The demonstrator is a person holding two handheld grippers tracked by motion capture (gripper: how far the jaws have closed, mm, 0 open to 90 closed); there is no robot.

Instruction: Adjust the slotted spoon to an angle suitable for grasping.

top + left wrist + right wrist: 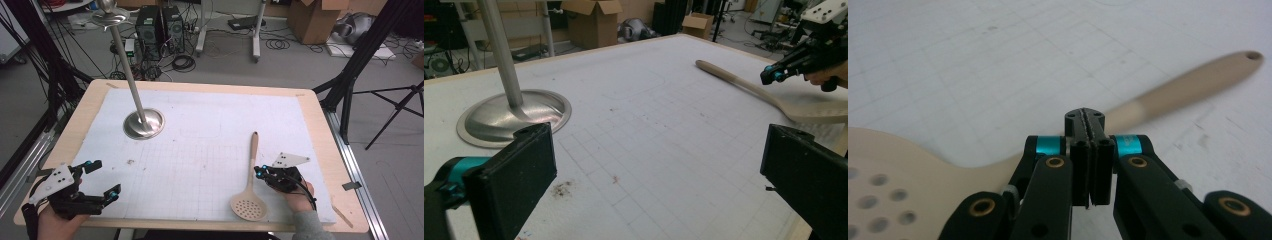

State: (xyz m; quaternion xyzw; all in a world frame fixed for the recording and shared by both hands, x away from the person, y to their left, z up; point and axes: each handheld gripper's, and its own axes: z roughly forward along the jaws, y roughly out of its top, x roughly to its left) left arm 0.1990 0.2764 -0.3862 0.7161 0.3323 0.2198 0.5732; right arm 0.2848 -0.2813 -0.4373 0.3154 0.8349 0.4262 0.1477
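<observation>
The right gripper (258,171), jaws pressed together empty, sits beside the spoon (251,183); the left gripper (102,178) gapes wide.

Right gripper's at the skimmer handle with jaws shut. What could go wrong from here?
1. The right gripper has its jaws shut against each other over the slotted spoon, so it may nudge the handle rather than grasp it.
2. The handle lies flat on the mat, so jaws coming down could scrape the mat.
</observation>
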